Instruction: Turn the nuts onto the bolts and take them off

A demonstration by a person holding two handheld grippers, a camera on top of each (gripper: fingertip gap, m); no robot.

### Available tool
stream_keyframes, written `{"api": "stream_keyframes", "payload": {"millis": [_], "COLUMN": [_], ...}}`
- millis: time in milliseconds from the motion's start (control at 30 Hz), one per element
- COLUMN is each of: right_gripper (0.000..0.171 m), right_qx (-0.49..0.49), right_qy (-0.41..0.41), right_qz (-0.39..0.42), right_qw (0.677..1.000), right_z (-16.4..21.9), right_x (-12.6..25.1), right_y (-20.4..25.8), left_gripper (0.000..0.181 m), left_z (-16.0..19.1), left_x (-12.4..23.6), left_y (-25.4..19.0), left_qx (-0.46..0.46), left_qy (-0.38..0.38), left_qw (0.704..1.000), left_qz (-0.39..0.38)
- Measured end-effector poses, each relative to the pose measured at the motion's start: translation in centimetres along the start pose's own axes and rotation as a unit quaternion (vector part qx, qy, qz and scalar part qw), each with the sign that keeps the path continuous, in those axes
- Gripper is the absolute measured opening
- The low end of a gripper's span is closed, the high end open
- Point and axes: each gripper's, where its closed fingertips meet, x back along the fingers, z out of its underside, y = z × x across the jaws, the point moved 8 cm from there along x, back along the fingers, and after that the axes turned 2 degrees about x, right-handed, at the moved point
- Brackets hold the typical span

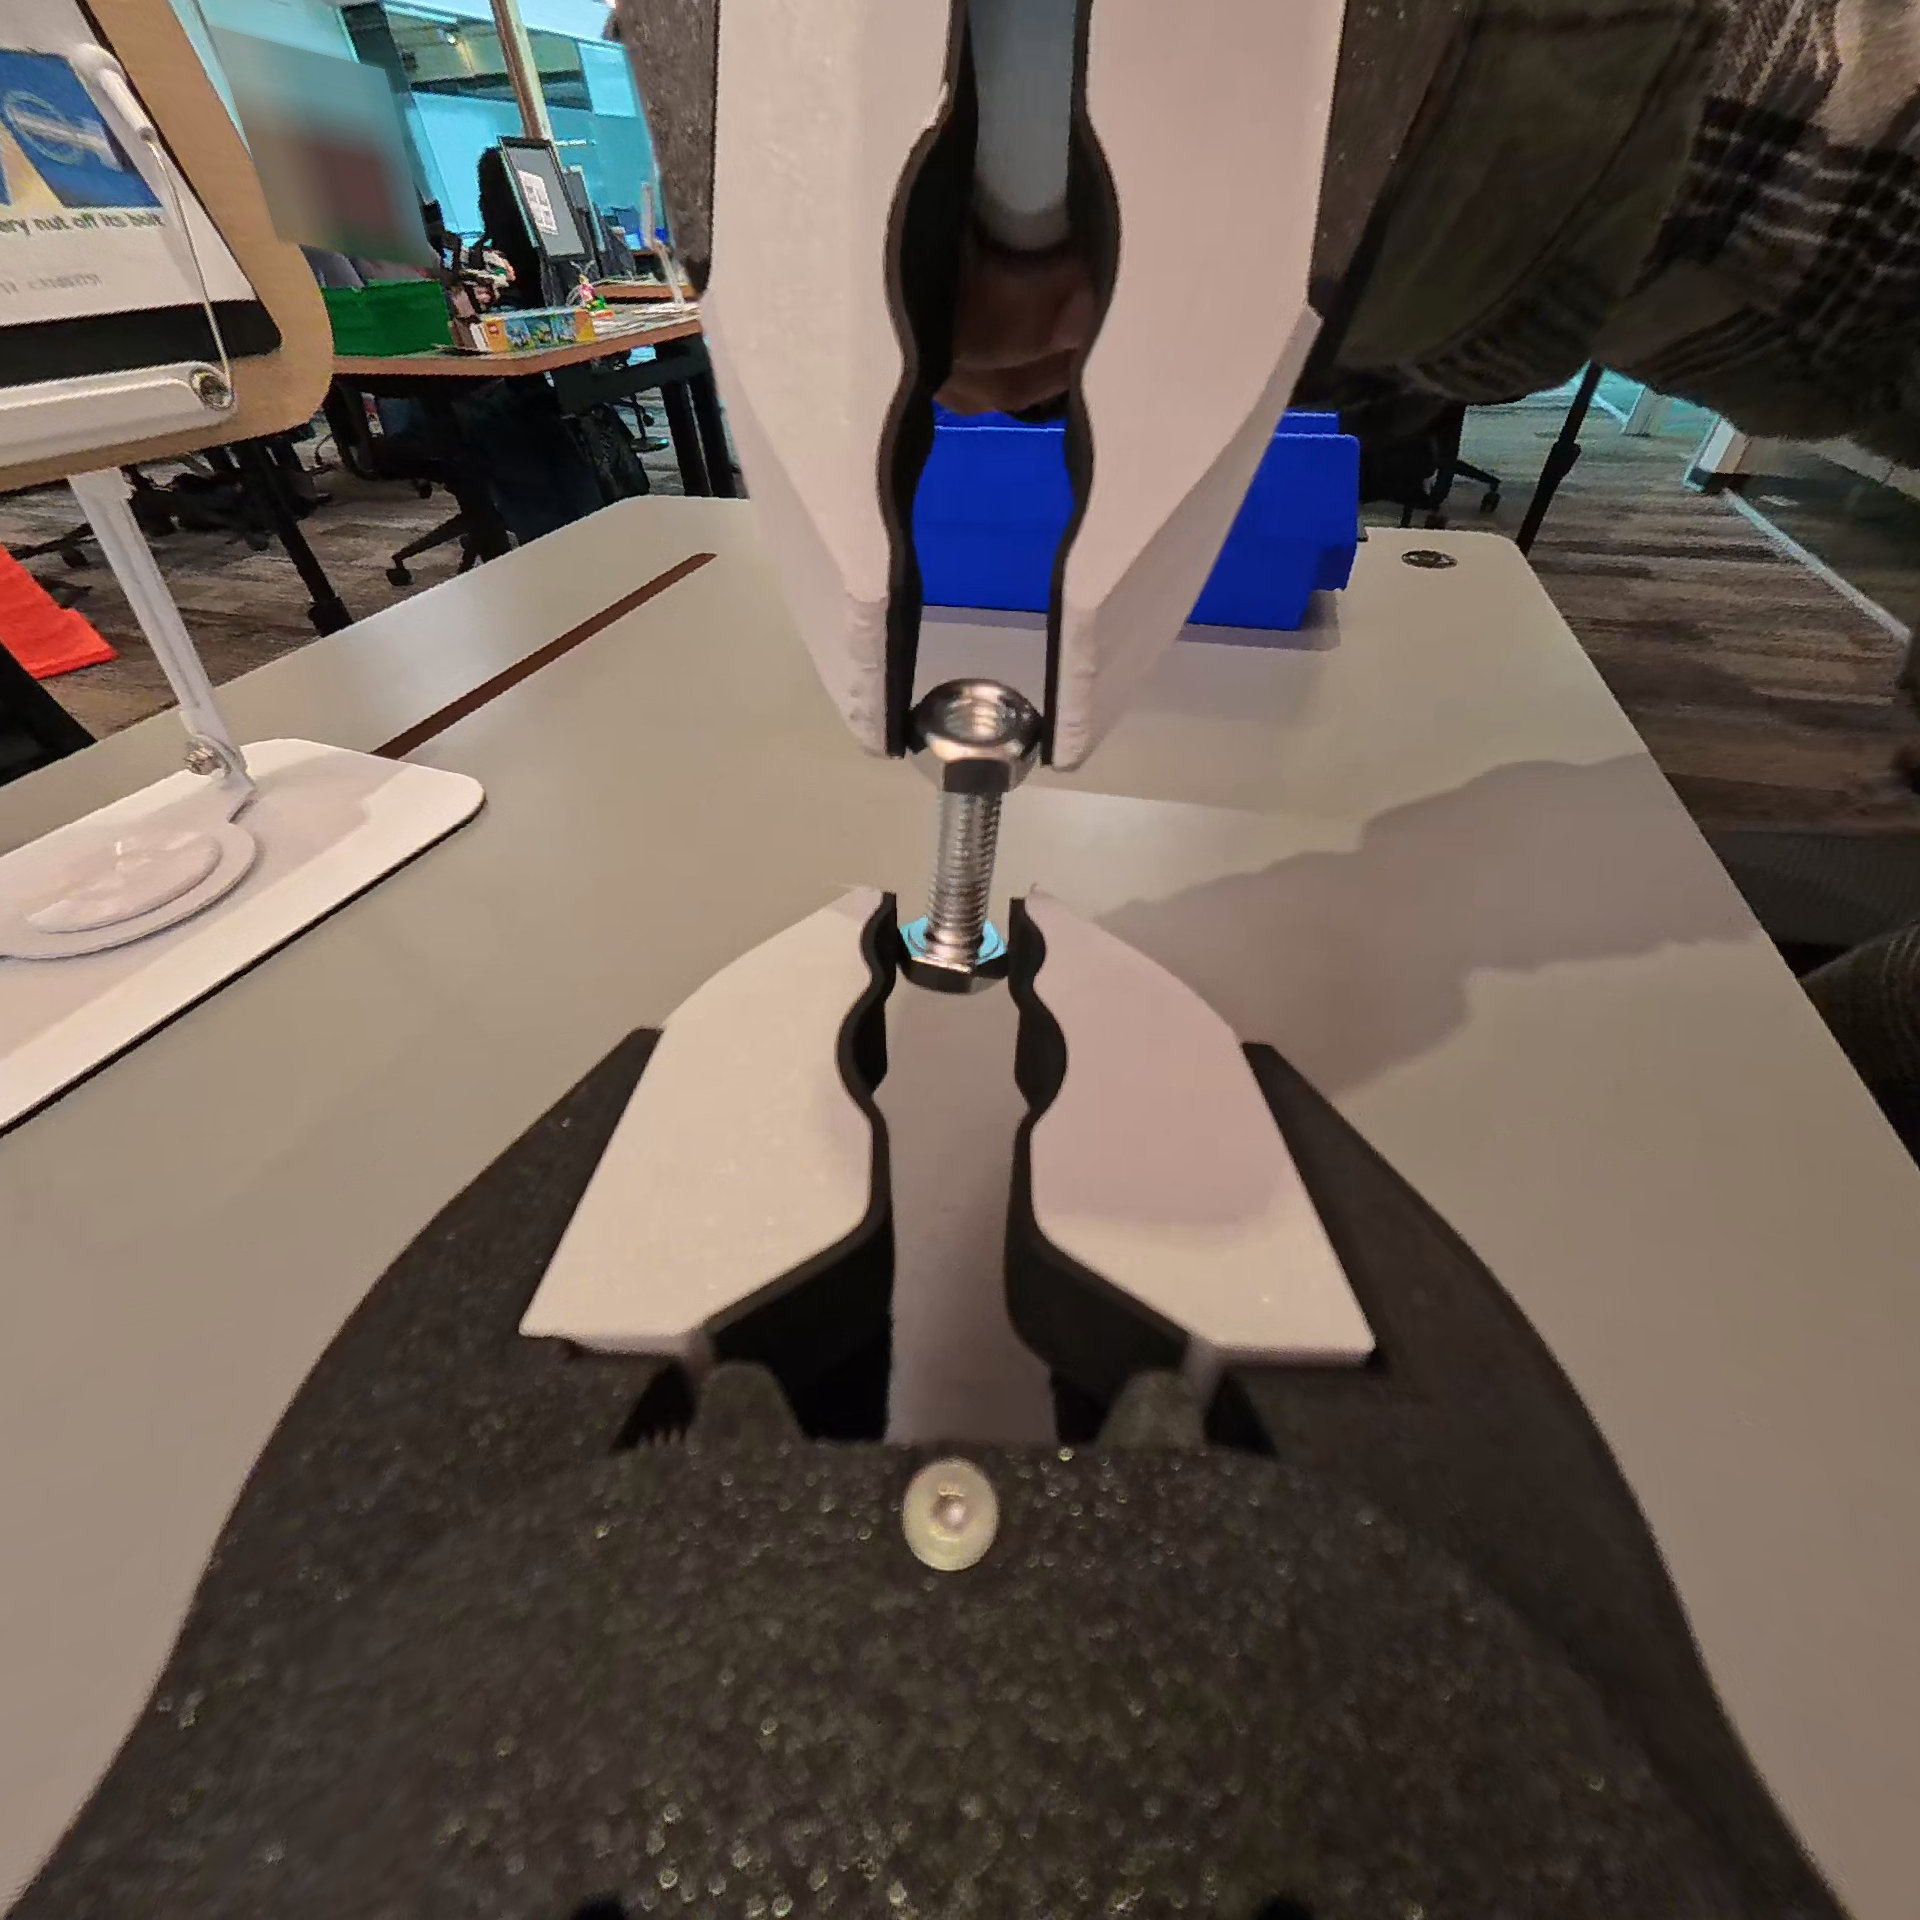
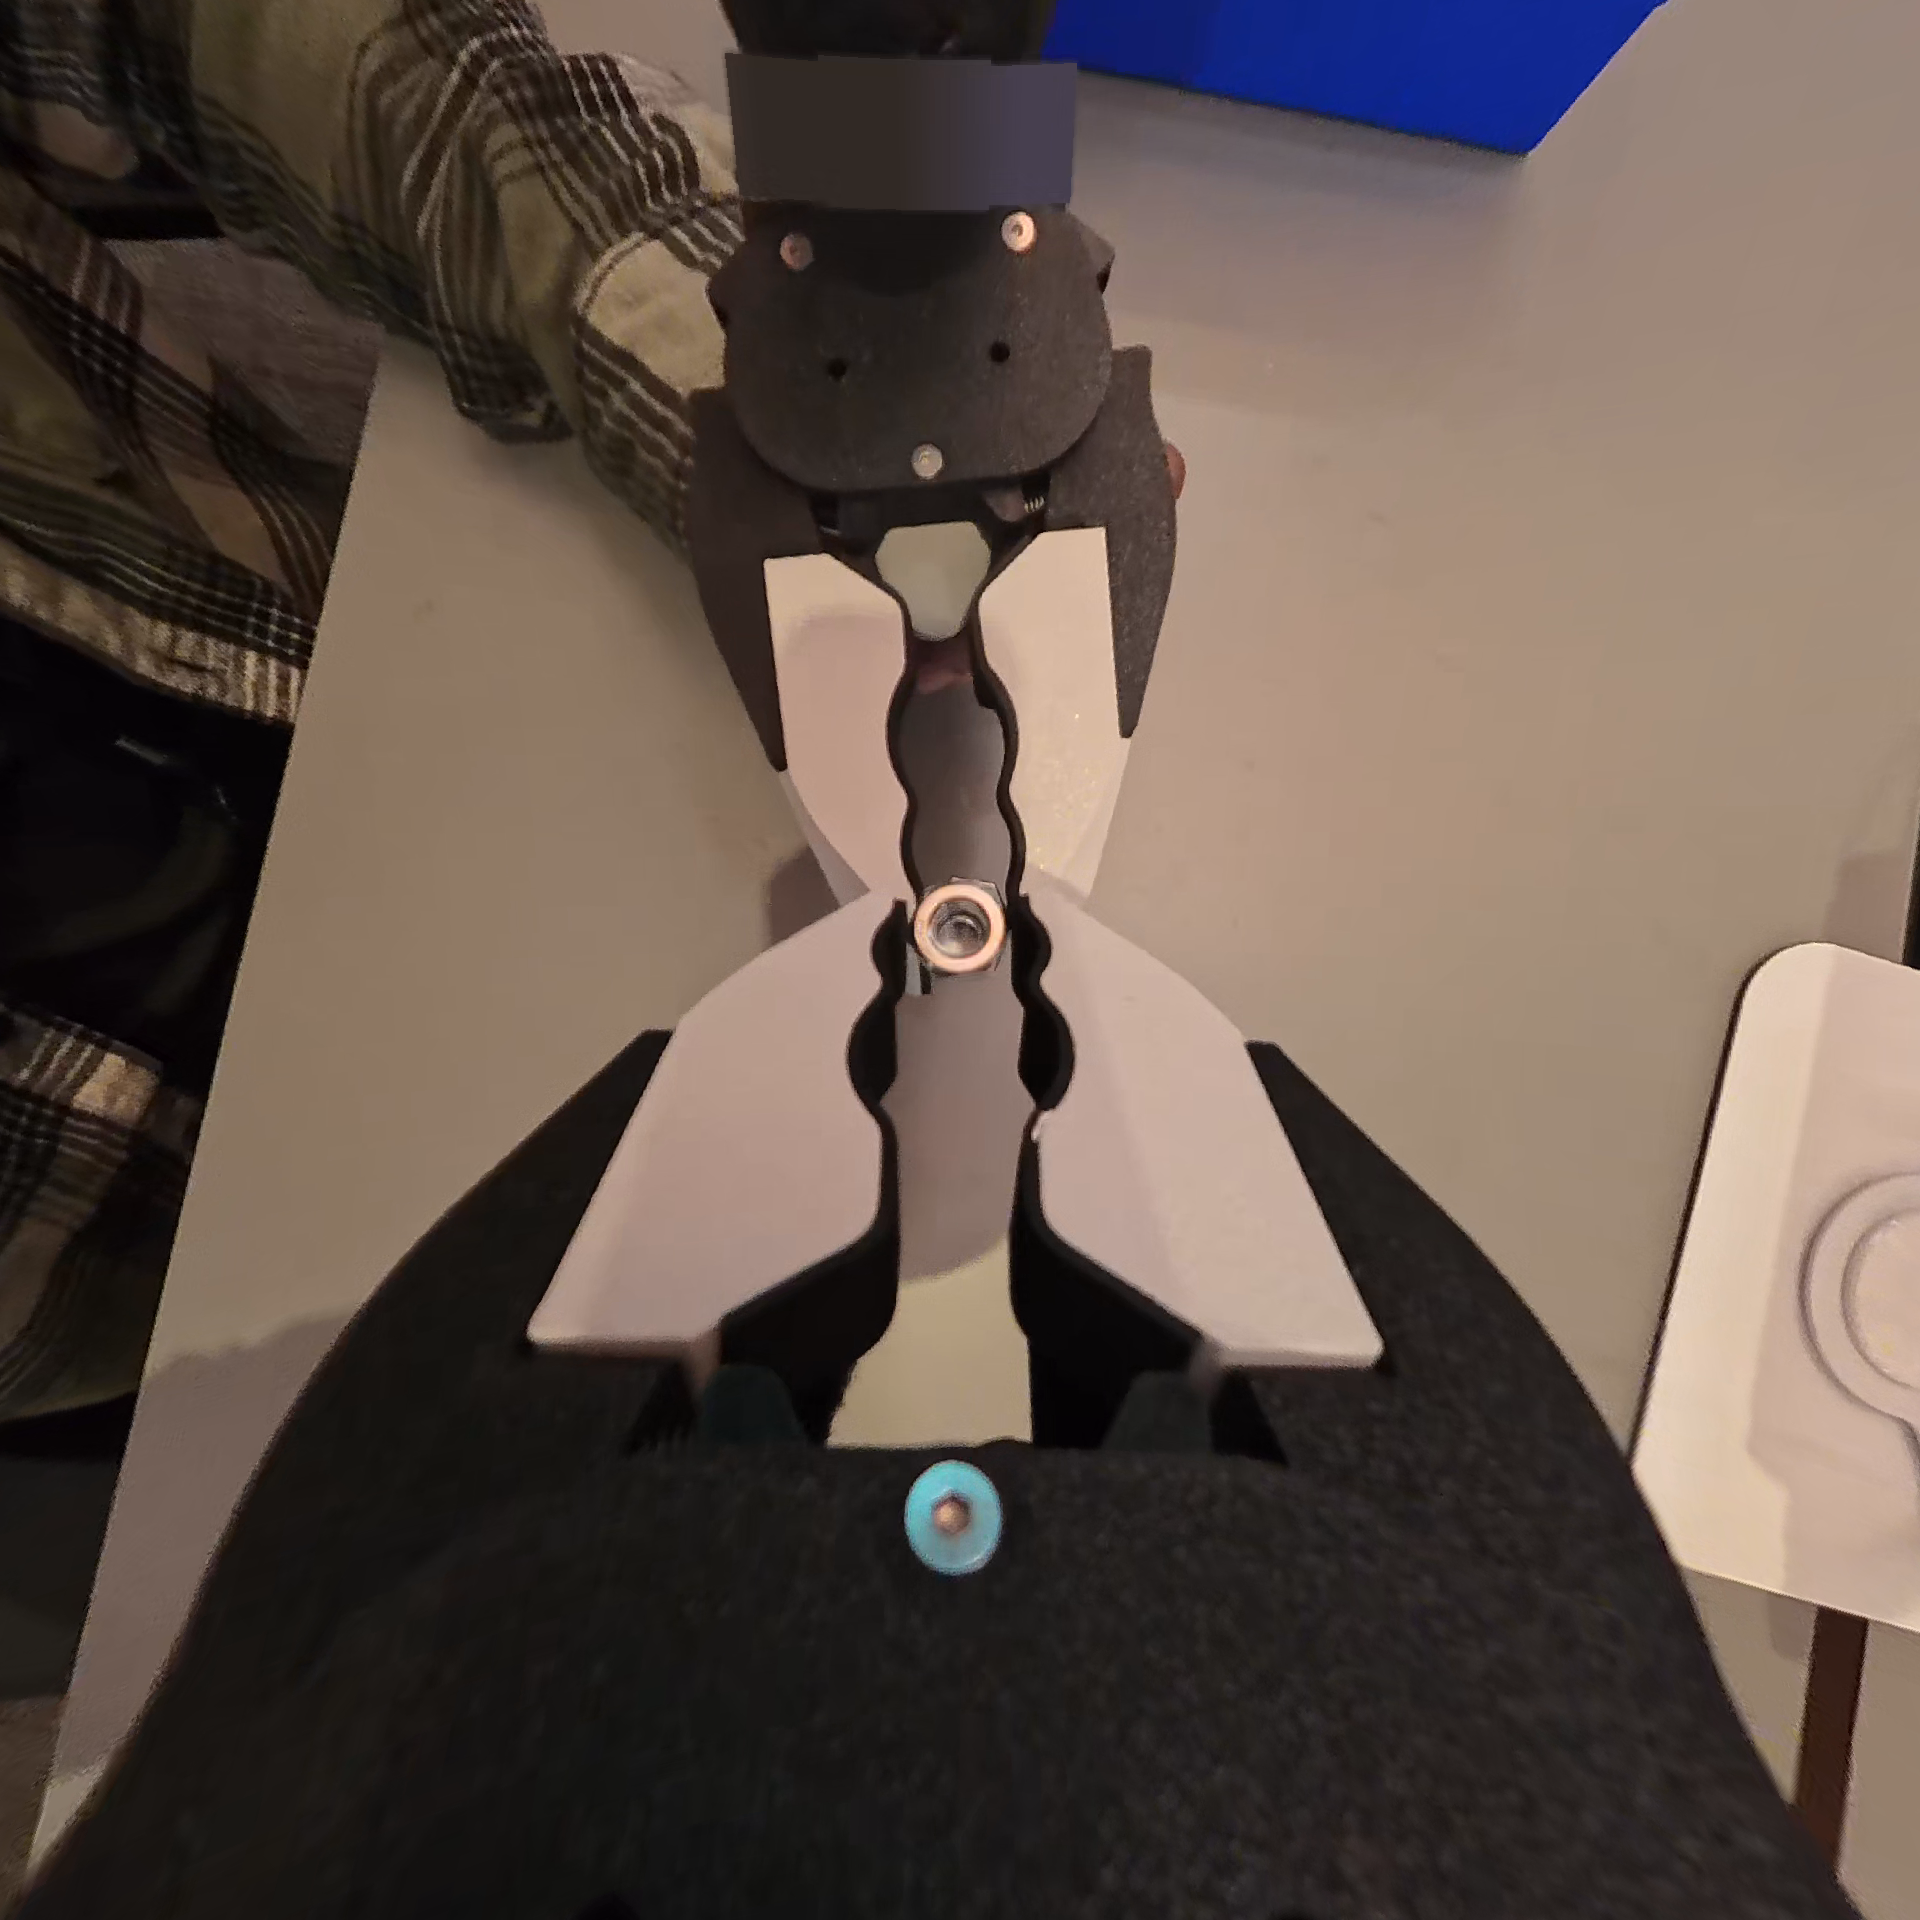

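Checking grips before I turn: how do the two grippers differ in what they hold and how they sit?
The left gripper clamps the bolt head from below, level with the table; the right gripper comes from above and pinches the nut at the tip of the bolt's thread. Both are shut, with white fingers.

Left wrist view low, level over tabletop (image 1: 1455, 1195); right wrist view looks straight down; both close, sharing bolt (image 1: 964, 852).

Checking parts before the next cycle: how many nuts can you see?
1: the nut sits at the top end of the bolt, pinched by the right gripper. Others may be hidden in the blue bin.
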Motion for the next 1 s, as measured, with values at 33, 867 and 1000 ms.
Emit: {"api": "stream_keyframes", "payload": {"millis": [33,867,1000], "right_gripper": [0.019,0.018,0.018], "right_qx": [-0.004,-0.017,0.0], "right_qy": [-0.006,-0.251,-0.279], "right_qz": [-0.001,0.009,0.011], "right_qw": [1.0,0.968,0.96], "right_z": [0.0,1.0,1.0], "right_x": [0.0,0.6,0.6], "right_y": [0.0,0.2,0.3], "left_gripper": [0.02,0.02,0.02], "left_z": [-0.1,-1.2,-1.3], "left_x": [0.0,1.3,1.4], "left_y": [0.0,0.0,-0.1], "left_qx": [-0.002,0.026,0.034], "left_qy": [-0.001,-0.085,-0.099], "left_qw": [1.0,0.996,0.994], "left_qz": [-0.003,0.021,0.035]}}
